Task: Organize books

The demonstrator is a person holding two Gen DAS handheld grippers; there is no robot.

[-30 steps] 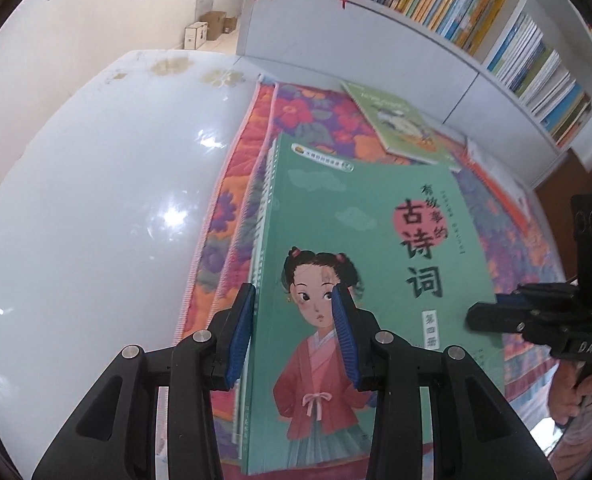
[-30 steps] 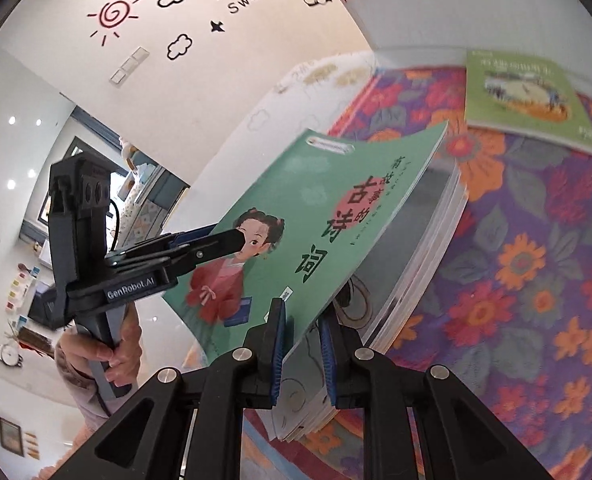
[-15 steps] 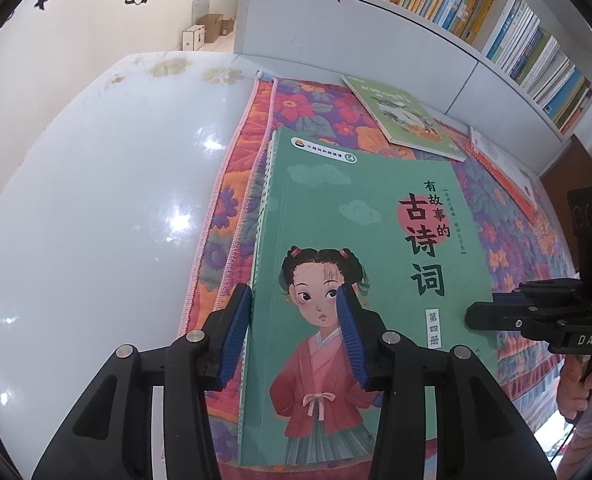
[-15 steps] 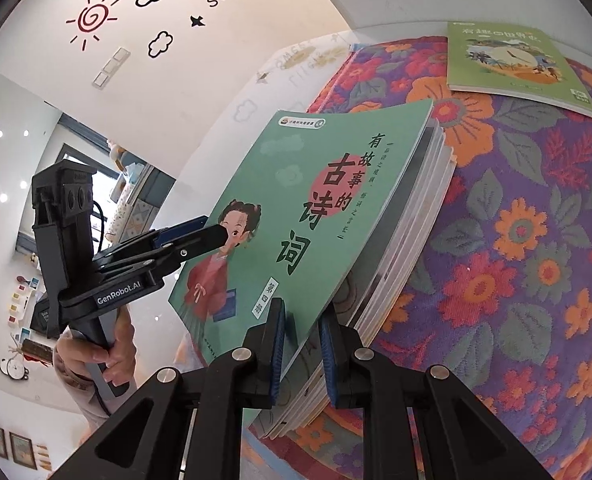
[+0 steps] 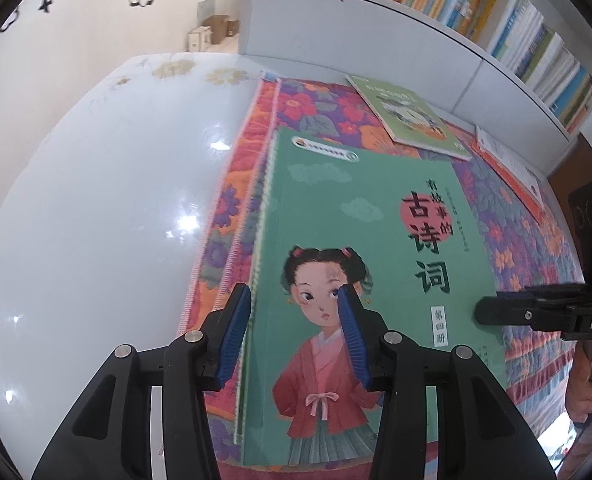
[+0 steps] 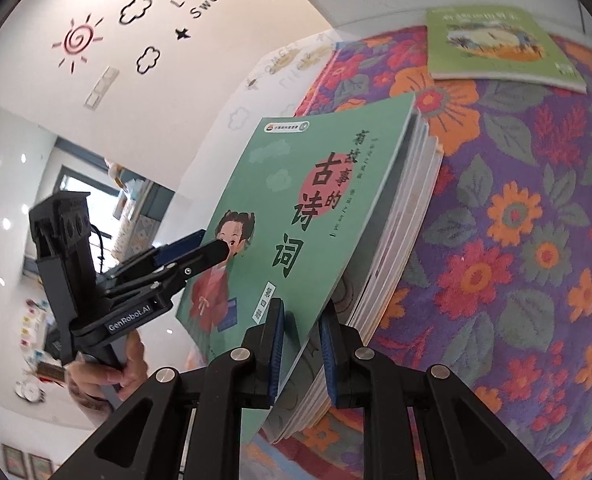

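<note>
- A teal book (image 5: 367, 248) with a girl in a red robe on its cover topped a small stack of books (image 6: 399, 240) lying on a flowered cloth (image 6: 515, 220) that covered part of a glossy white worktop (image 5: 96, 220).
- The left gripper (image 5: 296, 332) sat at the stack's spine-side near corner; one blue finger (image 5: 236, 332) stood outside the spine edge and the other over the girl's face, the fingers were opening, and I could not tell whether the pads touched the book.
- The right gripper (image 6: 301, 344) had its fingers closed on the teal book's front cover near its lower corner, lifting that cover clear of the pages below, so the cover tilted up.
- In the right wrist view, a hand (image 6: 108, 372) held the left gripper's handle at the lower left.
- A light green book (image 5: 407, 116) lay flat on the cloth, well apart from the stack, near the white base of a bookshelf (image 5: 515, 32) filled with upright books.
- Another thin white book (image 5: 507, 164) lay by the cloth's far right edge.
</note>
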